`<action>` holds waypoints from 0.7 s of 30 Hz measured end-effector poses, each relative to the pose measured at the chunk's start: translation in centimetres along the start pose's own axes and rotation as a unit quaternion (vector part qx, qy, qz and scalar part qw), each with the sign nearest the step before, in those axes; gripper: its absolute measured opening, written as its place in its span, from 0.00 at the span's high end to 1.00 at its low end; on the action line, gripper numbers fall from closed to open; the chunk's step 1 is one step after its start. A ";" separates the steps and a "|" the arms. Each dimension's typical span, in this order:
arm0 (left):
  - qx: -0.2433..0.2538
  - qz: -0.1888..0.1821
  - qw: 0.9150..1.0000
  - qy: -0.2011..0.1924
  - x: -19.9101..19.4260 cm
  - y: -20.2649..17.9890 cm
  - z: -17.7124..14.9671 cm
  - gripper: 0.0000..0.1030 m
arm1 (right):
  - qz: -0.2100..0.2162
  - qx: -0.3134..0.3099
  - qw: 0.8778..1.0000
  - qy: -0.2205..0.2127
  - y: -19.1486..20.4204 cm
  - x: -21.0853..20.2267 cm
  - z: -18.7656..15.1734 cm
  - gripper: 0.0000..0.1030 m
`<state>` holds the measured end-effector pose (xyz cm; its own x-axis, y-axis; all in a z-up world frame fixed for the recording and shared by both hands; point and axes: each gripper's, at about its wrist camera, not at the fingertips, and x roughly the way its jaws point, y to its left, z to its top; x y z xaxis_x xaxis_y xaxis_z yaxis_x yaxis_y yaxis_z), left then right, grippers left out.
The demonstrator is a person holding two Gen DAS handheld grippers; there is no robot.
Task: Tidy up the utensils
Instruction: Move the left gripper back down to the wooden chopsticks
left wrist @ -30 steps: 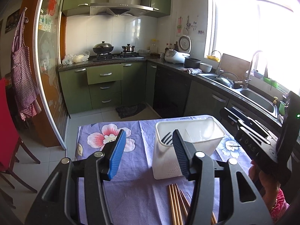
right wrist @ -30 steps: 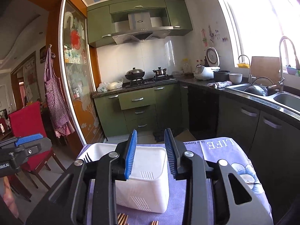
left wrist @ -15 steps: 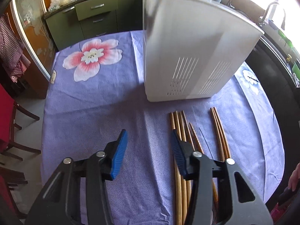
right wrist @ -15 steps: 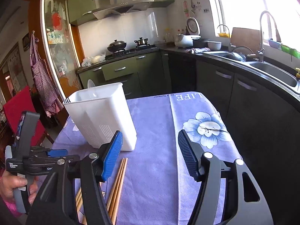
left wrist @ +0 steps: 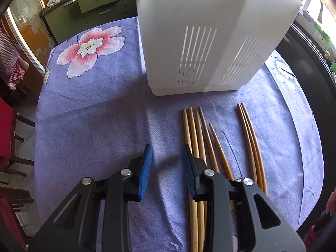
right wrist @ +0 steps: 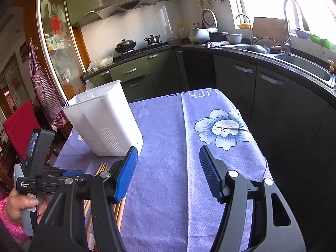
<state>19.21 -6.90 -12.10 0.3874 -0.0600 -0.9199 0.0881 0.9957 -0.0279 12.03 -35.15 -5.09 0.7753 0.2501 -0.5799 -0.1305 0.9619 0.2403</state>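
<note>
Several wooden chopsticks lie on the purple flowered tablecloth, with a separate pair to their right. A white slotted utensil holder stands just beyond them; in the right wrist view the holder shows fork tines and a spoon inside. My left gripper is open and empty, low over the cloth, its right finger over the leftmost chopsticks. My right gripper is wide open and empty above the cloth, right of the chopsticks.
The left gripper's body and the hand holding it sit at the right wrist view's lower left. A red chair stands beside the table. Dark cabinets and a sink run along the right. The table edge curves near the chopsticks.
My left gripper has tilted down from the kitchen view and dropped close to the chopsticks. My right gripper has opened wide and moved back and right of the holder.
</note>
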 end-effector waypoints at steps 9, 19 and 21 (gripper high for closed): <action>0.015 -0.006 1.000 0.009 0.3 -1.0 0.0 0.72 | 0.003 0.000 1.000 0.005 0.4 0.4 0.2 0.41; 0.022 -0.001 1.000 0.018 0.6 -0.8 -0.1 0.82 | 0.006 -0.009 1.000 0.025 1.0 1.2 0.1 0.41; 0.023 0.000 1.000 0.019 0.6 -0.6 -0.1 0.87 | 0.008 -0.017 0.999 0.036 1.5 1.7 0.1 0.41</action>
<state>19.35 -7.50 -12.68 0.3517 -0.0574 -0.9343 0.1300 0.9914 -0.0120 13.19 -33.30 -5.66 0.7263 0.2720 -0.6312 -0.1650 0.9605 0.2240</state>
